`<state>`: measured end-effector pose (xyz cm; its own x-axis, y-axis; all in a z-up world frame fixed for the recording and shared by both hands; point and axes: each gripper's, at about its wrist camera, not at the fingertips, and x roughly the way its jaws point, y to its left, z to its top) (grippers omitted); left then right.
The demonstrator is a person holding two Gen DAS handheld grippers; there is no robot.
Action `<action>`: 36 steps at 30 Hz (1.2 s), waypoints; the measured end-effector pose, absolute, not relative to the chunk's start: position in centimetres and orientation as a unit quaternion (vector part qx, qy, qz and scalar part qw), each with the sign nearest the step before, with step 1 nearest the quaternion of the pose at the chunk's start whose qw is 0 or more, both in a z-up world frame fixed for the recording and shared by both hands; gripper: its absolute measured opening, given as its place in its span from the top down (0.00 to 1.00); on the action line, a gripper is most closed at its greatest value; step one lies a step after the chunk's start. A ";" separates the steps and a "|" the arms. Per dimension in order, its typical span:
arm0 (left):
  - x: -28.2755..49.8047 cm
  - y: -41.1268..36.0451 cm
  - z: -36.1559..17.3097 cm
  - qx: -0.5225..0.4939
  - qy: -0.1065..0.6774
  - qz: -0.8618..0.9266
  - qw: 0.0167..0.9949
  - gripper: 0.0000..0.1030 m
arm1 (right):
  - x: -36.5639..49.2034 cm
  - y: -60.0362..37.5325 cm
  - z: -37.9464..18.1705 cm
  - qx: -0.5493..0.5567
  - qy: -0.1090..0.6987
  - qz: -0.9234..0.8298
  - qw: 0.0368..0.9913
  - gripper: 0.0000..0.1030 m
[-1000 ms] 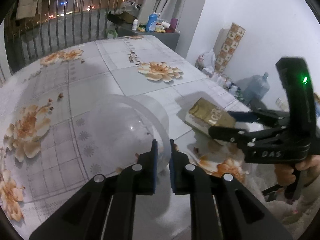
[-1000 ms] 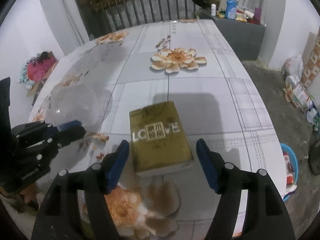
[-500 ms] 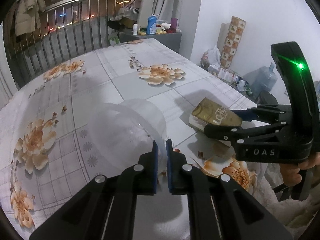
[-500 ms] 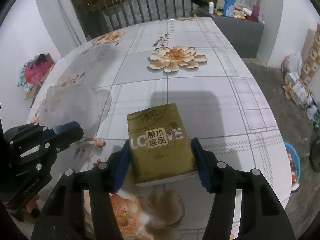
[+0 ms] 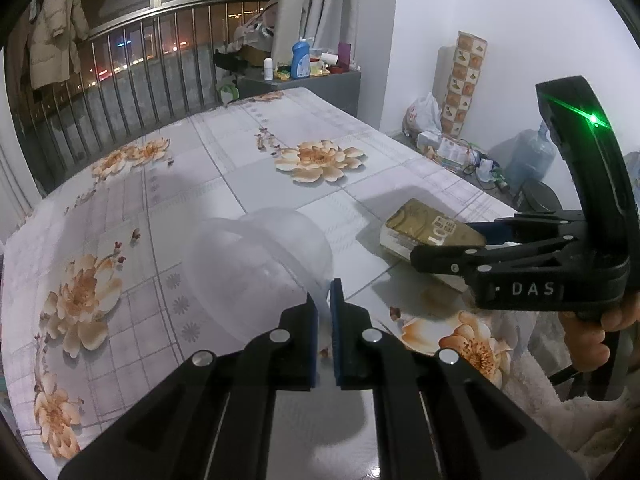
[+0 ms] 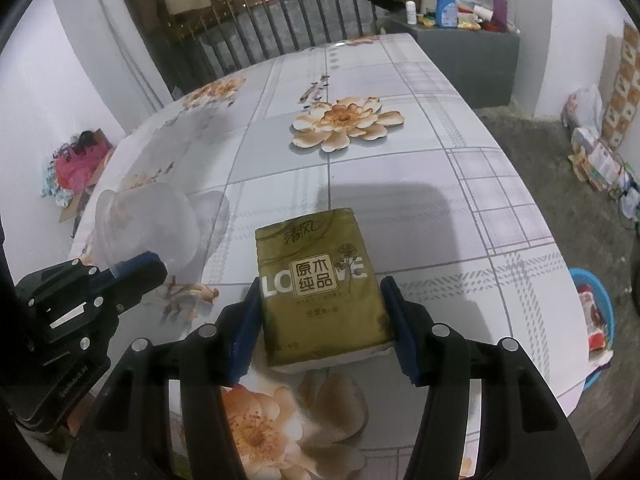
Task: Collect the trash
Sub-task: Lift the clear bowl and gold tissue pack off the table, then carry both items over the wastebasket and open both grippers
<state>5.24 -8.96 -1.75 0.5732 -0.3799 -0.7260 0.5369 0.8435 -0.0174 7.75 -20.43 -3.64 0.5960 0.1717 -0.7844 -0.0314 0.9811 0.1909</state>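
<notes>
Below, the left gripper [image 5: 324,300] pinches the rim of a clear plastic bowl [image 5: 256,264] with nothing visible inside, near the table's [image 6: 420,160] left edge. Beside it, the right gripper [image 6: 320,312] clamps a gold tissue pack [image 6: 320,280] near the front edge.

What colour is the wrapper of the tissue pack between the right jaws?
Gold-olive, with white lettering, on the tissue pack; clearest in the right wrist view.

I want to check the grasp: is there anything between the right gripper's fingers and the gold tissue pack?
Nothing visible. The right gripper has one finger along each long side of the gold tissue pack, pads against its wrapping. The clear plastic bowl lies apart, pinched by the left gripper.
</notes>
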 end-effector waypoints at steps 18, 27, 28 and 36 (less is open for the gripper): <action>3.9 -9.9 0.2 0.126 0.354 -0.260 0.889 0.95 | 5.9 -21.6 -1.5 0.097 0.414 0.061 0.903 0.48; 2.9 -11.3 1.1 0.148 0.342 -0.259 0.891 0.95 | 4.5 -23.8 -0.5 0.123 0.391 0.059 0.910 0.48; 2.8 -11.4 1.2 0.150 0.341 -0.259 0.891 0.95 | 4.3 -24.2 -0.5 0.127 0.388 0.058 0.911 0.48; 2.2 -15.0 2.0 0.187 0.327 -0.280 0.883 0.95 | 2.3 -29.0 0.0 0.168 0.357 0.032 0.918 0.48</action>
<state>2.21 -14.96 1.99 0.6287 -0.3717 -0.6831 0.6170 0.7731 0.1473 2.32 -28.98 0.00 0.7437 0.1784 -0.6443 0.0616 0.9413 0.3318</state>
